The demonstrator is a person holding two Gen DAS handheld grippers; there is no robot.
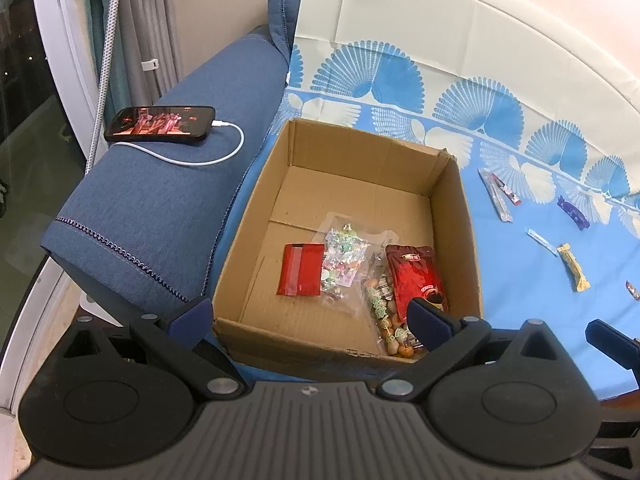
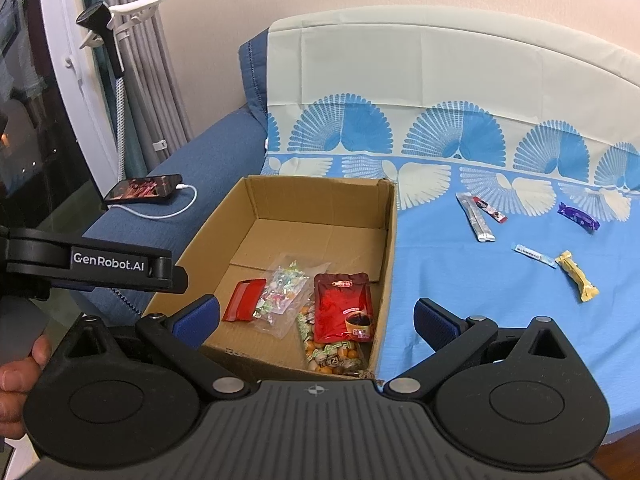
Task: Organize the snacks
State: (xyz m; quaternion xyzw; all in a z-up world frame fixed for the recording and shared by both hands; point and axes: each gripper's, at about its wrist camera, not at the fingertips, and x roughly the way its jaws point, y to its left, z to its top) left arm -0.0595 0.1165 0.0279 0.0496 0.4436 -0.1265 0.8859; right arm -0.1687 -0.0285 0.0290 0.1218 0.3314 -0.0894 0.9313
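1. Left wrist view: left gripper (image 1: 310,320) fingers spread wide, nothing between them, hovering over the near edge of the cardboard box (image 1: 260,208)
2. Box sits open on the blue fan-print sheet (image 1: 520,320) covering a sofa seat, hard against the blue armrest (image 1: 160,208)
3. Inside the box, near the front: flat red packet (image 1: 301,269), clear bag of mixed candies (image 1: 344,266) just beside it and overlapping its edge, red pouch (image 1: 416,274) lying on a long clear bag of nuts (image 1: 390,320)
4. Rear half of the box floor bare cardboard
5. Right wrist view: right gripper (image 2: 318,322) fingers also wide apart, holding nothing, low over the box's front right corner
6. Left gripper body shows at the left edge of this view, with part of a hand (image 2: 20,376) below it
7. Loose snacks on the sheet right of the box, well apart from it: silver stick pack (image 2: 476,218) touching a small red-white stick (image 2: 490,209), purple wrapped candy (image 2: 579,217), thin pale blue sachet (image 2: 534,255), yellow wrapped bar (image 2: 578,276) just beside the sachet's end
8. Another small wrapper at the far right edge of the left wrist view, too cut off to tell
9. Phone (image 1: 160,124) with lit screen on the armrest, white charging cable (image 1: 208,156) plugged in
10. Grey curtains (image 2: 160,60) and a white clip stand (image 2: 120,20) behind the armrest
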